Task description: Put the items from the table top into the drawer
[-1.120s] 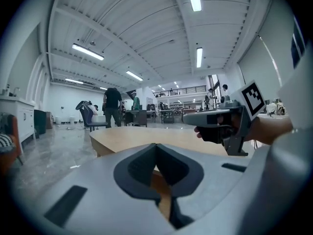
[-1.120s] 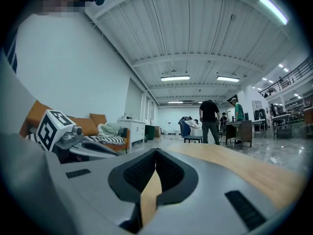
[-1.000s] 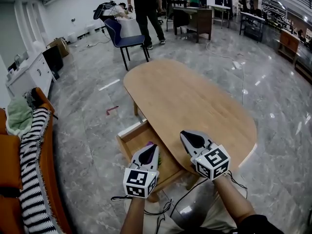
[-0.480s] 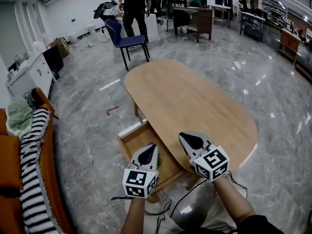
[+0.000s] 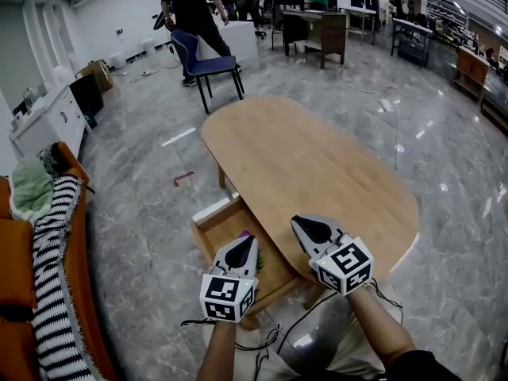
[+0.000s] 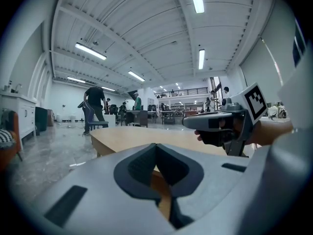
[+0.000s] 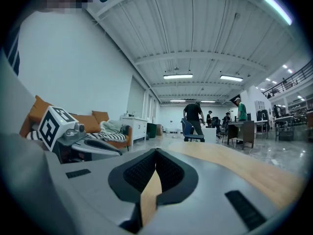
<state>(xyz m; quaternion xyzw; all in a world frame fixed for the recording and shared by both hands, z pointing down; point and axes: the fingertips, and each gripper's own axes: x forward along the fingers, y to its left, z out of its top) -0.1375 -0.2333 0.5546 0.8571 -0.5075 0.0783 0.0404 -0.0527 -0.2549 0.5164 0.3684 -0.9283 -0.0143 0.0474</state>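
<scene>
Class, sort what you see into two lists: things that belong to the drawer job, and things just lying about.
Job: table, drawer, left claw, right claw.
Lying about: chair, sofa, striped blanket, cabinet.

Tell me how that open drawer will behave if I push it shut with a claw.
The drawer looks like a stiff wooden box, so it should probably slide under the table rather than flex. It stands far out, so a push at one corner might skew it. The small purple thing inside looks loose and may shift.
</scene>
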